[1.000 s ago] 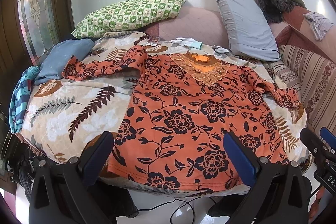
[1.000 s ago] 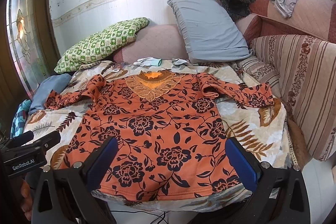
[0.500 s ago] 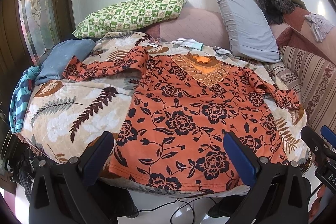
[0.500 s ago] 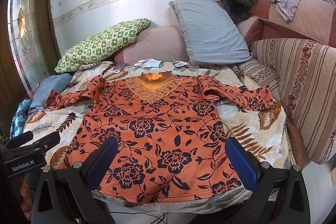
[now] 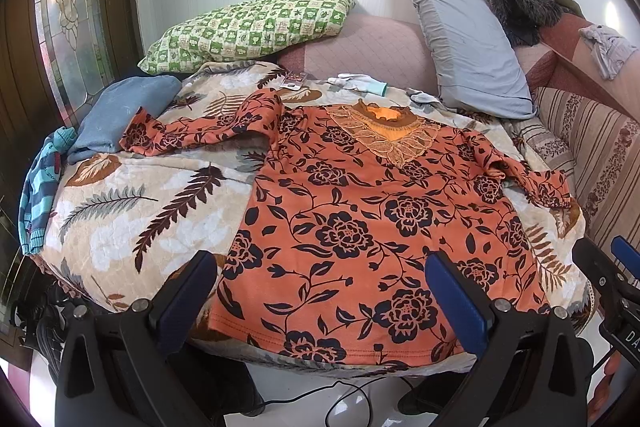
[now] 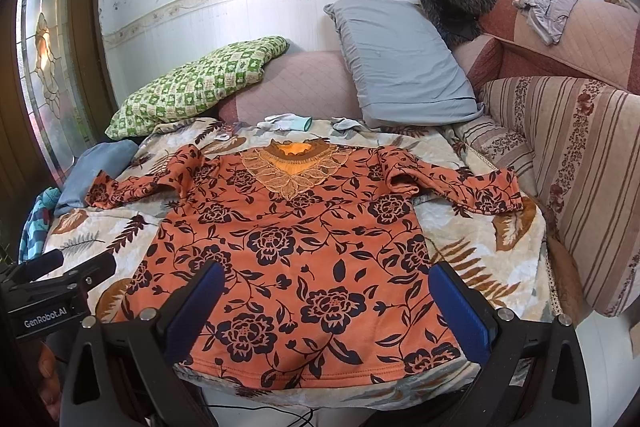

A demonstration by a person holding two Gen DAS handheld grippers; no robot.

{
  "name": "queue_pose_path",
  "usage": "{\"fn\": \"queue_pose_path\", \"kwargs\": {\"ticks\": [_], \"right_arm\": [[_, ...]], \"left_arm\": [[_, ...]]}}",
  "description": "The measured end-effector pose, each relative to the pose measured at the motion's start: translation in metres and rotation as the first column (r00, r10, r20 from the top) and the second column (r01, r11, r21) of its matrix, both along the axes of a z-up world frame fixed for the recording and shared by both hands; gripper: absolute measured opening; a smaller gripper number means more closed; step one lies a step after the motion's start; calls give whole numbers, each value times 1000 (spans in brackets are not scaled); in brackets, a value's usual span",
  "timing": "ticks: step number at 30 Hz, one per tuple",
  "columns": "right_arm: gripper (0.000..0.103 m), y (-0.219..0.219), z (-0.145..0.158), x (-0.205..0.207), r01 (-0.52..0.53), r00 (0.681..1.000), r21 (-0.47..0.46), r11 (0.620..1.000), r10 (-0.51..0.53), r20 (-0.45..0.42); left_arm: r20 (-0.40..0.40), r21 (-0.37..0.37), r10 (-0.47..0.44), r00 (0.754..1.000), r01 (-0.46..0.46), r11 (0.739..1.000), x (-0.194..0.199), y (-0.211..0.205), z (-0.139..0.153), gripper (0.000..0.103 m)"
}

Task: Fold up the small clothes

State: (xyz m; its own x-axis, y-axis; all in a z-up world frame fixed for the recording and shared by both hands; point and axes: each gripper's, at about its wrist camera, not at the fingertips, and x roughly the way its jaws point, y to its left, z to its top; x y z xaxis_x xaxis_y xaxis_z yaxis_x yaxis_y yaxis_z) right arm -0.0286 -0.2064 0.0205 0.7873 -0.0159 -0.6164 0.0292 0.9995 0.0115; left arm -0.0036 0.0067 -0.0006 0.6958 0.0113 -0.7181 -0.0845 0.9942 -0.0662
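An orange top with black flowers [image 5: 360, 227] lies flat and face up on a leaf-print quilt [image 5: 132, 211], sleeves spread to both sides, lace collar at the far end. It also shows in the right wrist view [image 6: 304, 255]. My left gripper [image 5: 320, 287] is open and empty, held above the near hem. My right gripper [image 6: 324, 299] is open and empty, also above the near hem. The right gripper's tip shows at the right edge of the left wrist view [image 5: 612, 279]. The left gripper shows at the left edge of the right wrist view [image 6: 56, 287].
A green checked pillow [image 5: 248, 27] and a grey pillow [image 5: 468, 47] lean at the back. A folded blue cloth [image 5: 116, 111] and a striped teal garment [image 5: 40, 187] lie at the left. White gloves [image 5: 360, 83] lie beyond the collar. A striped sofa [image 6: 580, 167] stands at the right.
Both grippers have crept slightly forward and up; the top sits a little lower in both views. Nothing was taken hold of.
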Motion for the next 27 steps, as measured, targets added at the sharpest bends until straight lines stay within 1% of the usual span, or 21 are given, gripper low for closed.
{"fn": "queue_pose_path", "kwargs": {"ticks": [27], "right_arm": [[103, 3, 2, 1, -8, 1000, -5, 1000, 8, 5]], "left_arm": [[4, -1, -1, 1000, 1, 1000, 1, 2, 4, 103]]}}
